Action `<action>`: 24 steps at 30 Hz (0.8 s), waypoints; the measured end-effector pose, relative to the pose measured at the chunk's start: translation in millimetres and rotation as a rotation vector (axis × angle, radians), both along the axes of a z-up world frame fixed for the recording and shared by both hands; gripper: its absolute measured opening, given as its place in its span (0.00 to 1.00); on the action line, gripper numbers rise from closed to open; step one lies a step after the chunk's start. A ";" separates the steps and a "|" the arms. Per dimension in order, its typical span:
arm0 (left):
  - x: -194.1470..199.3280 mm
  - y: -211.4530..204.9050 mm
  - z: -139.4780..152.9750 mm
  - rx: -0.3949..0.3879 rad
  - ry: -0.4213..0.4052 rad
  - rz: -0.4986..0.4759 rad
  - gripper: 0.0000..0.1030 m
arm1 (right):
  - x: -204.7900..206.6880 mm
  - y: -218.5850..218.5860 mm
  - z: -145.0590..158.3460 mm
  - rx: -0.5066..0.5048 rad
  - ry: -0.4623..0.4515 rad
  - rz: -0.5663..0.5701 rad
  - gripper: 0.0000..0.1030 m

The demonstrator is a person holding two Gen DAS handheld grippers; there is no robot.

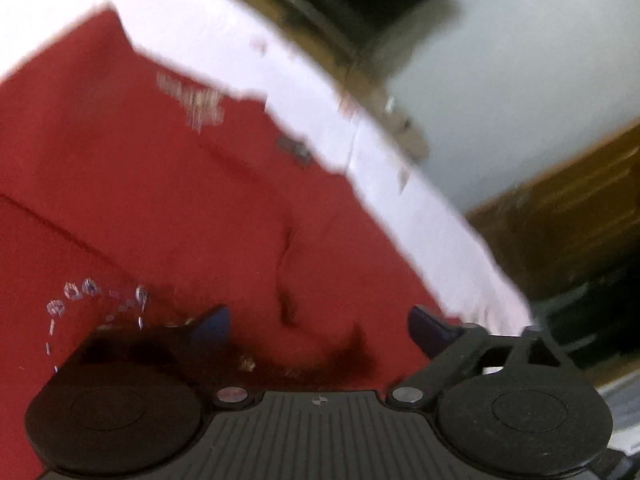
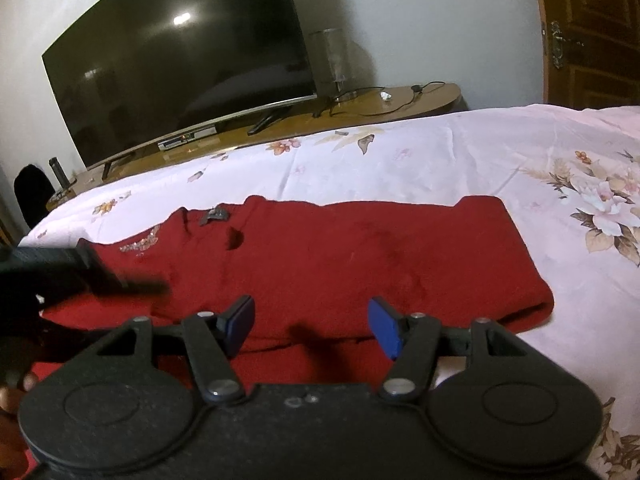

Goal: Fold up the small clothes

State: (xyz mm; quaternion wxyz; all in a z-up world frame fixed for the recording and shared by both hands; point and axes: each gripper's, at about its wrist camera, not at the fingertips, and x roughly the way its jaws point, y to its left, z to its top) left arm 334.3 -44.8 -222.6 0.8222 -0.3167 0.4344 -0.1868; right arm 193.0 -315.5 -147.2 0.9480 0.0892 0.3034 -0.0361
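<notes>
A red garment with silver decoration lies folded on a white floral bedsheet. In the left wrist view the same red garment fills the frame, blurred. My left gripper hovers just over the cloth with its blue pads spread wide and nothing pinched between them. In the right wrist view it shows as a dark blur at the garment's left end. My right gripper stands open over the garment's near edge, and the cloth lies below its blue pads, not gripped.
Beyond the bed's far edge a large dark television stands on a low wooden stand with a lamp and cables. A wooden door is at the right. Part of a person's hand shows at the lower left.
</notes>
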 end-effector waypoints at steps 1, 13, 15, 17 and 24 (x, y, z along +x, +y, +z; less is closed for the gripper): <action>-1.7 0.0 4.5 0.008 -0.017 -0.003 1.00 | 0.7 0.6 -0.4 0.000 0.002 0.004 0.61; 2.0 -9.2 -20.8 -0.108 0.079 -0.035 0.62 | 2.2 -0.5 -2.1 0.011 0.004 0.012 0.61; 5.8 -11.1 -26.2 -0.116 0.086 -0.018 0.62 | 2.3 -2.0 -3.7 0.020 0.007 0.008 0.61; 7.5 -11.7 -25.6 -0.121 0.067 -0.001 0.62 | 2.8 -2.0 -3.8 0.020 0.006 0.008 0.61; 14.0 -21.5 -19.0 -0.062 0.021 0.006 0.03 | 3.1 -2.6 -3.2 0.006 -0.002 -0.006 0.61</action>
